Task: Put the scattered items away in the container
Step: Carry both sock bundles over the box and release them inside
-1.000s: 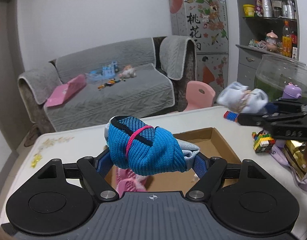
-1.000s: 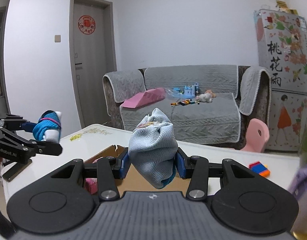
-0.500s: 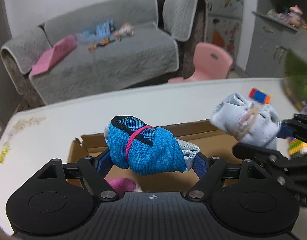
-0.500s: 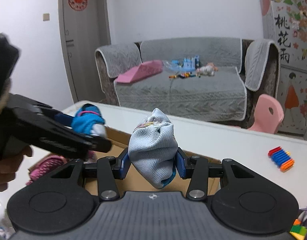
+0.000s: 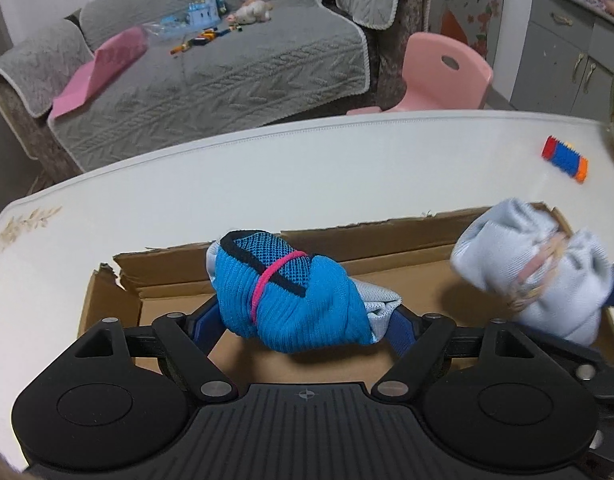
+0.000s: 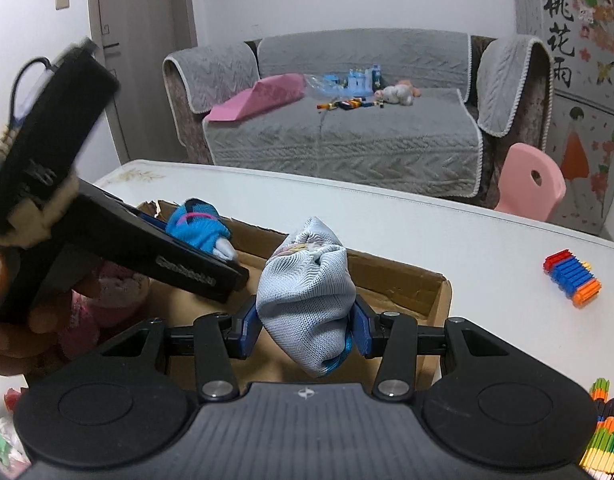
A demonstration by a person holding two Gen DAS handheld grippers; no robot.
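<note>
My left gripper is shut on a rolled blue sock bundle with a pink band, held over the open cardboard box. My right gripper is shut on a pale grey sock bundle, also over the box. The grey bundle shows at the right of the left wrist view. The blue bundle and the left gripper body show at the left of the right wrist view. A pink item lies in the box's left end.
The box stands on a white table. A red, blue and orange block stack lies on the table right of the box, also in the right wrist view. More colourful blocks sit at the near right. A sofa and a pink chair stand beyond.
Both grippers have tilted down and come in over the box with their sock bundles. The right gripper has moved closer to the left one.
</note>
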